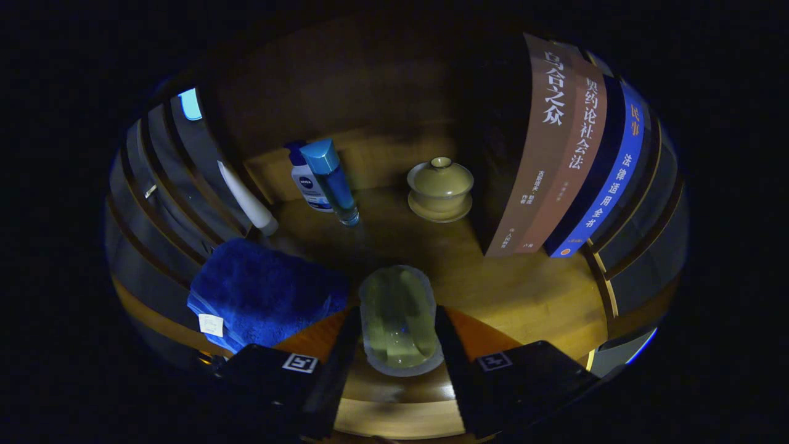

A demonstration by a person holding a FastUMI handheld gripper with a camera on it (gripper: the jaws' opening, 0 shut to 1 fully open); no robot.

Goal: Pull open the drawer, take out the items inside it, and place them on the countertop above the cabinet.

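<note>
My gripper [399, 336] is shut on a clear glass cup [399, 317], whose rim points forward between the two black fingers [336, 361]. The cup hangs above the wooden countertop [524, 296]. A folded blue towel [265, 293] lies on the countertop just left of the fingers. Beyond them stand a blue-capped clear bottle [336, 182], a white lotion bottle [307, 182] behind it, and an olive lidded tea bowl on a saucer [440, 188]. A white tube [246, 197] leans at the far left.
Three upright books [567, 154] stand to the right beyond the fingers. A wooden back panel [345, 92] rises behind the bottles. Dark slatted walls [166, 185] close in both sides. The countertop's front edge [400, 419] runs under the fingers.
</note>
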